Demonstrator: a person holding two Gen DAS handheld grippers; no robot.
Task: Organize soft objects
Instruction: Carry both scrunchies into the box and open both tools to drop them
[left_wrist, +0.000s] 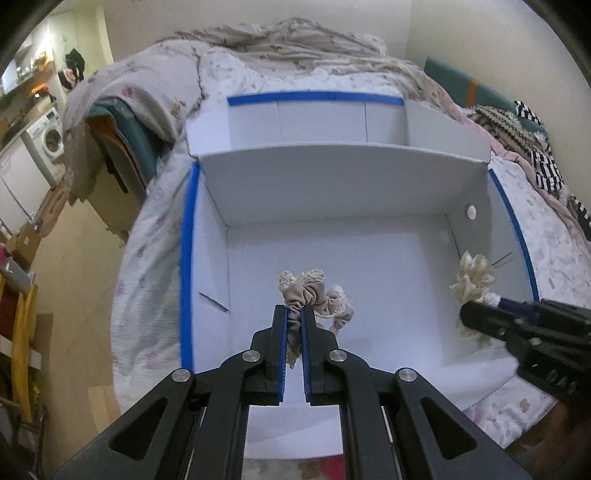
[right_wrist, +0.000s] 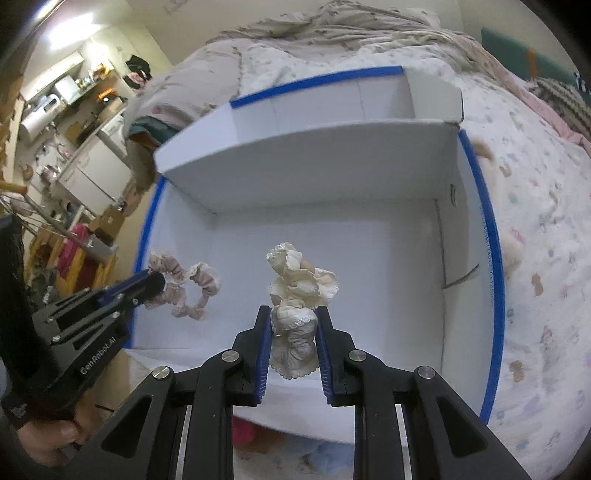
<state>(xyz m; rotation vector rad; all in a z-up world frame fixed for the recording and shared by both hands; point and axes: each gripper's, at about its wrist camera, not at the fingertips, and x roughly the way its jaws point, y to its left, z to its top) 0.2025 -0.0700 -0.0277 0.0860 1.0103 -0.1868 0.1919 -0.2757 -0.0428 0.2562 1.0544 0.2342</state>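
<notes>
Left gripper: my left gripper (left_wrist: 294, 314) is clamped on the pink scrunchie (left_wrist: 317, 295), pinching only a thin fold of its fabric. The rest of the loop hangs free past the fingertips, so I judge it will drop clear once I let go.

Right gripper: my right gripper (right_wrist: 293, 314) is clamped on the cream scrunchie (right_wrist: 299, 291). Its jaws stand wider than the left's because a thick bunch of ruffle fills the gap between the blue pads.

Where the scrunchies are: both are held in the air above the floor of the white box (left_wrist: 207, 280), the pink one toward its left side and the cream one toward the right. Neither seems to touch the bottom, though I cannot be sure from this angle.

Box: it sits on the bed (left_wrist: 155, 258) with its blue-edged lid folded back behind it, which leaves the whole inside open from above. I see nothing else in it.

Why both grippers tilt down: I am pointing each one steeply into the box so whatever I release falls inside the walls and not onto the bedding.

Spacing: the two grippers are near each other but apart, so I expect the scrunchies to land side by side without tangling.

Step in hand: lowering for a drop, as I judge it; release is not yet made.

Risk: lace could snag on the ribbed pads when I open.
</notes>
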